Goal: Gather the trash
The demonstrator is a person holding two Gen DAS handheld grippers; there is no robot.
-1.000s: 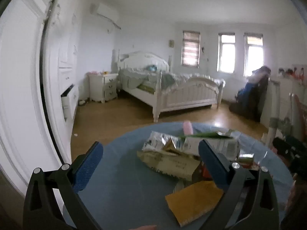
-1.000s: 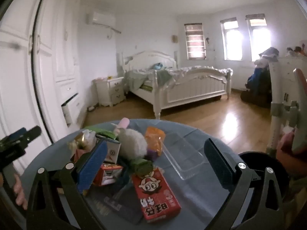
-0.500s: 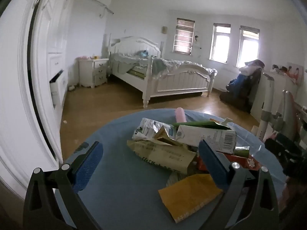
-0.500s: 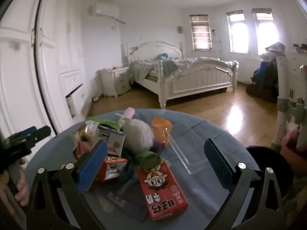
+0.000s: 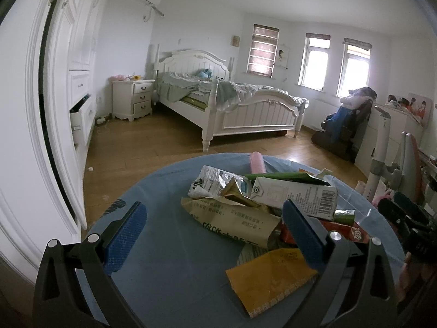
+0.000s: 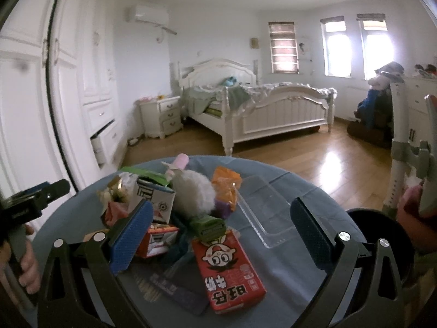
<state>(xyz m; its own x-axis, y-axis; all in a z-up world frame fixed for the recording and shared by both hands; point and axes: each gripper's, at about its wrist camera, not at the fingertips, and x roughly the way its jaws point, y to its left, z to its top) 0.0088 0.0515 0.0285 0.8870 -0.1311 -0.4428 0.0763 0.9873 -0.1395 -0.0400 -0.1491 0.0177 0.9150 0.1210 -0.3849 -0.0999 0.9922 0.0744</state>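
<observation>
A pile of trash lies on a round blue table [image 5: 169, 246]. In the left wrist view I see a tan paper bag [image 5: 232, 218], a white carton [image 5: 295, 194], a crumpled silver wrapper [image 5: 215, 183] and a yellow packet [image 5: 270, 276]. My left gripper [image 5: 215, 235] is open and empty, above the table with the pile between its fingers. In the right wrist view a red drink box [image 6: 229, 268], a white fluffy ball [image 6: 194, 191], an orange wrapper [image 6: 226, 183] and a clear plastic tray [image 6: 265, 213] lie there. My right gripper [image 6: 221, 235] is open and empty above them.
A black bin [image 6: 382, 248] stands at the table's right edge. A white bed [image 5: 232, 109], a nightstand [image 5: 133, 98] and a wardrobe with an open drawer [image 5: 79, 117] lie beyond, across a wooden floor. A white chair frame [image 6: 401, 150] stands at the right.
Both grippers have moved a little closer to the trash pile and tilted slightly down. Both stay open. Nothing on the table has moved.
</observation>
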